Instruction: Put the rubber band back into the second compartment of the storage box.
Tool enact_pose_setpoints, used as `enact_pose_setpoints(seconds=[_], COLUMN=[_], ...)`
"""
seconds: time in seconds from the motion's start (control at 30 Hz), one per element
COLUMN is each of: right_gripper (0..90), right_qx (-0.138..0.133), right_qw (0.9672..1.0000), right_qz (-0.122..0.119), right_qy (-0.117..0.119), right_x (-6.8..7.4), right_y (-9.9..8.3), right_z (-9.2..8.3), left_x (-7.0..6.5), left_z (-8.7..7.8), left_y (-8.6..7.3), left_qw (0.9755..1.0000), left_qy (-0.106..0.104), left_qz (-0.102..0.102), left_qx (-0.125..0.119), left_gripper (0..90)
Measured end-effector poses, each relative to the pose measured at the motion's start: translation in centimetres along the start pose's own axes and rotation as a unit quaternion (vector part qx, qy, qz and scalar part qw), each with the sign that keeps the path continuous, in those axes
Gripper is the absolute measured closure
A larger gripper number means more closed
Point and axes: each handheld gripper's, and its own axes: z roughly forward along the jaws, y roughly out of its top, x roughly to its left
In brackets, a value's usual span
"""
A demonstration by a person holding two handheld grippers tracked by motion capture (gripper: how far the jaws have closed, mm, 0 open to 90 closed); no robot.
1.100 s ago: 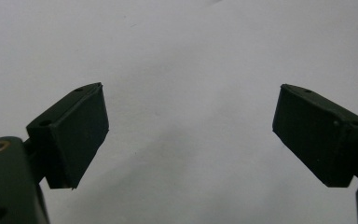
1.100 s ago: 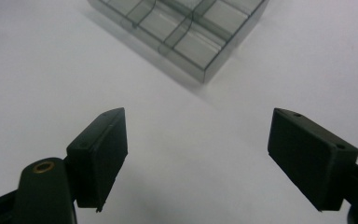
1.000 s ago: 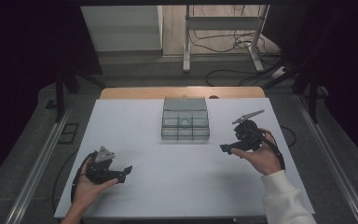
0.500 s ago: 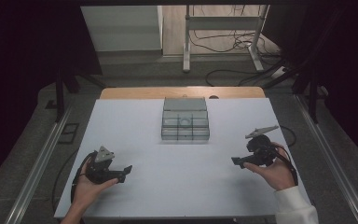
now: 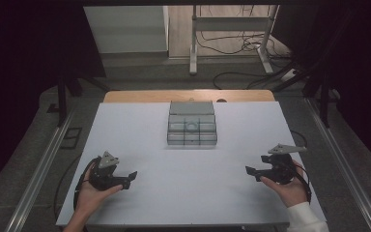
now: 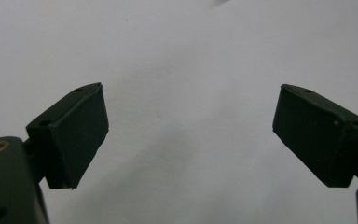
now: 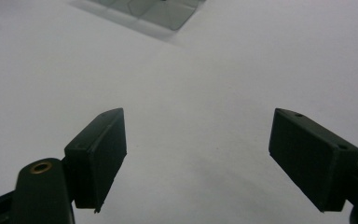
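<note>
Resting apart: left gripper (image 5: 131,178), right gripper (image 5: 251,171)

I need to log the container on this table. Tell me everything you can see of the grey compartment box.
The grey compartment box is a translucent, plastic-looking organiser split by dividers into small square cells, with a flat lid-like panel at its far edge. It sits flat on the white table, centred toward the far side. One middle cell shows a faint ring shape; its contents are otherwise unclear. Nothing touches it.
</note>
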Motion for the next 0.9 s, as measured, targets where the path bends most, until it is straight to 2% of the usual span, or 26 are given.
enact_pose_setpoints(seconds=[0.03, 0.13, 0.23, 0.27, 0.4, 0.9], right_gripper=[18.9, 18.9, 18.6, 18.4, 18.5, 18.7], right_qx=[0.0, -0.017, -0.02, -0.017, -0.024, -0.017], right_qw=[1.0, 0.9998, 0.9998, 0.9998, 0.9997, 0.9995], right_qz=[0.0, 0.004, 0.005, -0.001, -0.006, -0.026], right_qy=[0.0, -0.006, -0.006, -0.008, -0.005, 0.001], right_x=[0.0, -0.4, -0.6, -0.7, -0.9, -0.7], right_y=[0.0, -1.5, -2.0, -2.2, -2.1, -2.1], right_z=[0.0, 0.2, 0.4, 0.7, 0.8, 0.9], left_x=[0.0, -0.1, -0.1, -0.1, -0.2, -0.4], left_z=[0.0, 0.0, 0.0, 0.0, 0.0, 0.0], left_y=[0.0, 0.0, 0.0, 0.0, 0.0, 0.0], left_qw=[1.0, 1.0, 1.0, 1.0, 1.0, 0.9999], left_qy=[0.0, 0.0, 0.0, -0.001, -0.005, -0.012], left_qz=[0.0, 0.0, 0.0, 0.0, 0.0, -0.003], left_qx=[0.0, -0.002, -0.001, -0.001, -0.003, -0.005], left_gripper=[10.0, 10.0, 10.0, 10.0, 9.7, 8.7])
